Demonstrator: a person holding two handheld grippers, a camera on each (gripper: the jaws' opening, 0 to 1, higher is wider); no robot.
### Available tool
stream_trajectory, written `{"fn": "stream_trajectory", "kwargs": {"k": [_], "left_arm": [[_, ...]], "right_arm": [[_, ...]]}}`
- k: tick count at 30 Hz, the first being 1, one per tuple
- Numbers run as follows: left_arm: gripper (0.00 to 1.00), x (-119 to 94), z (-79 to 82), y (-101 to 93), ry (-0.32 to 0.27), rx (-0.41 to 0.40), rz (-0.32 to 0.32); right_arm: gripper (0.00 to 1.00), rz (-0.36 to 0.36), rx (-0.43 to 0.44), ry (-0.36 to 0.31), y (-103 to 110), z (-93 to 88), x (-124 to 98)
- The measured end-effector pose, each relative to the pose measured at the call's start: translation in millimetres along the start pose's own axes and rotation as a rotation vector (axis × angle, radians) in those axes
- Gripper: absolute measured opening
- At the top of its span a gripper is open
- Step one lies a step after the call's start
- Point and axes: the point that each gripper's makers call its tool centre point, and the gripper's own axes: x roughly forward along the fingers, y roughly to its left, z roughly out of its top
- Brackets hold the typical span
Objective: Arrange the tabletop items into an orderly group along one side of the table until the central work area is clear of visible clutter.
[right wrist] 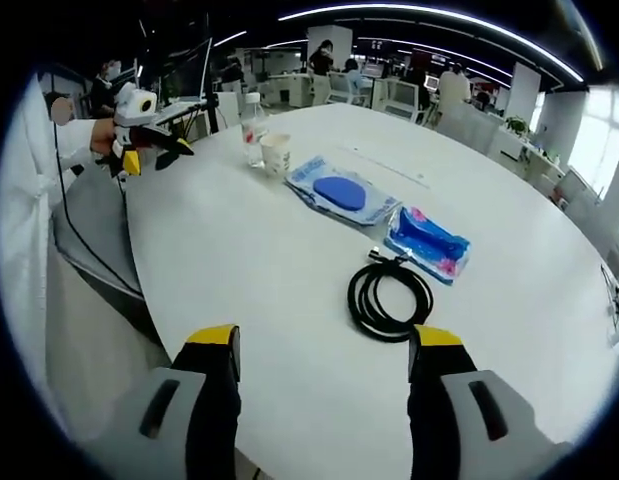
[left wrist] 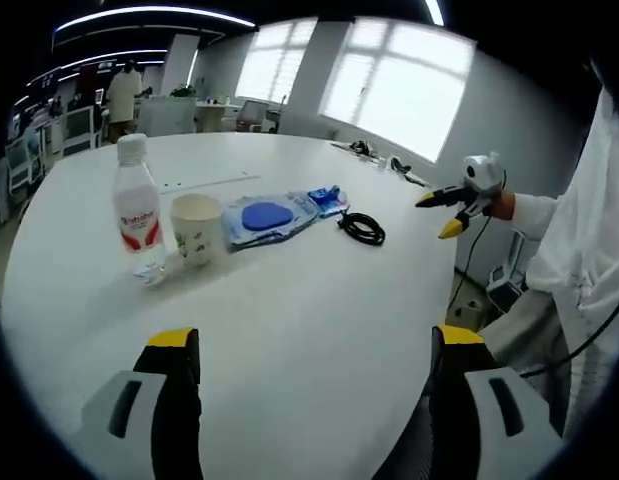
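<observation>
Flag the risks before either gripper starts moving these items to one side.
1. The water bottle stands tall and narrow right beside the paper cup; nudging one could tip the other.
2. The coiled black cable is loose and may uncoil or drag the blue packet next to it.
3. The clear pouch with the blue disc lies flat, so open jaws may slide over it.

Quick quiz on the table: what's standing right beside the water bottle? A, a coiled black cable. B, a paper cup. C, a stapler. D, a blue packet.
B: in the left gripper view the paper cup stands upright right next to the water bottle, while the coiled black cable lies farther along the table.
</observation>
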Motion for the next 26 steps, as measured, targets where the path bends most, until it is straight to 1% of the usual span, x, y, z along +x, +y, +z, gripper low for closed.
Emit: {"fn": "stream_trajectory", "kwargs": {"k": [26], "left_arm": [[0.98,-1.6,-2.1,0.2,-0.008,-0.011,0.006]], "right_arm": [[0.67,0.01,-0.013,0.012,4.5,0.2,0.4]]}}
